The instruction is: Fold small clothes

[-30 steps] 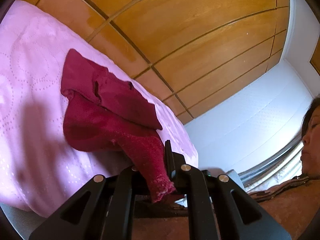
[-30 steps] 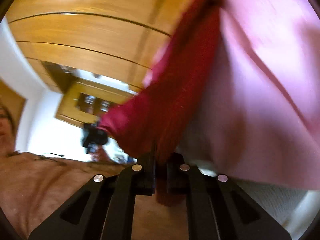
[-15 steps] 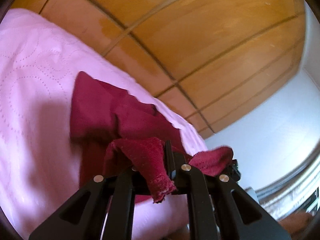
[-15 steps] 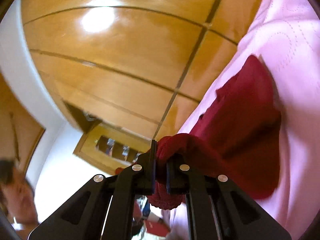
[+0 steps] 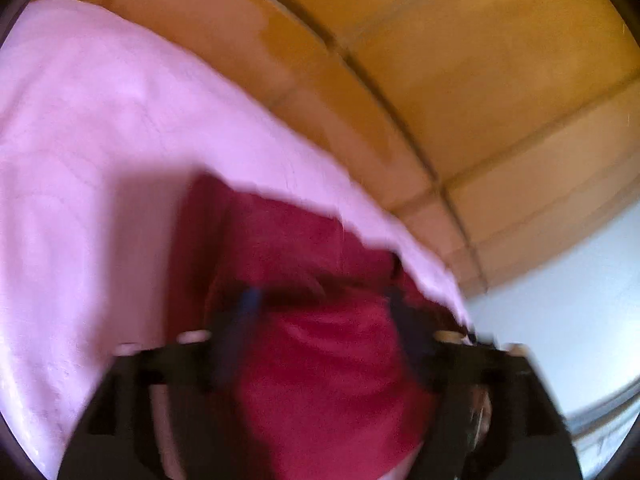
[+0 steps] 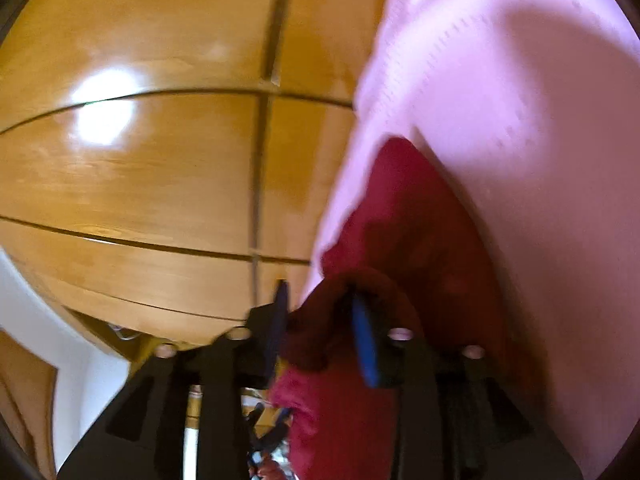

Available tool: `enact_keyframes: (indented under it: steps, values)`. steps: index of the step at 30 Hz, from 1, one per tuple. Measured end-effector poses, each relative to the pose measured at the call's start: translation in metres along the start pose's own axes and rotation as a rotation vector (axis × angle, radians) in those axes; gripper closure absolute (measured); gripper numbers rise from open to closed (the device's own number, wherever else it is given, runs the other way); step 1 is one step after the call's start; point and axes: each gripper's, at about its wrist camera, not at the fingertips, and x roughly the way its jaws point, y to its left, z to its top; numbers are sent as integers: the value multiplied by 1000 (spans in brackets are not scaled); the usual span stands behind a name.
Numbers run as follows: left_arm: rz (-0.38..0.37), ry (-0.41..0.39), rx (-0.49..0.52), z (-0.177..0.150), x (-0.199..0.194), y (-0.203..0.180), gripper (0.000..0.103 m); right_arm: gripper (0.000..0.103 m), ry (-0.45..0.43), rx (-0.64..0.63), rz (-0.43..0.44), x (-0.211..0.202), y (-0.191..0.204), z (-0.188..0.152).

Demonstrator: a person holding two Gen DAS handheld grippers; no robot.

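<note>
Spreading wide after pinching the hem a moment ago, both left gripper (image 5: 320, 320) and right gripper (image 6: 320, 312) fingers releasing the red garment (image 5: 304, 264), now lying doubled between them on the pink bedspread (image 5: 100, 140), fold apparently laid.

- Left wrist view: low, close over the pink bedspread (image 5: 100, 152), facing the wooden wardrobe (image 5: 480, 80).
- Right wrist view: equally close, facing likewise.
- Shared: red garment (image 5: 320, 340), bedspread, wardrobe.

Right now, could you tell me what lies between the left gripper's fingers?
In the left wrist view, the left gripper is open, with the dark red garment bunched between its fingers.
</note>
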Motion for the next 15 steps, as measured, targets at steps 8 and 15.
enact_keyframes:
  steps: [8, 15]
  values:
    - [135, -12, 101, -2, -6, -1, 20, 37, -36, -466, -307, -16, 70, -1]
    - [178, 111, 83, 5, 30, 2, 37, 41, 142, -819, -612, 46, 94, -23]
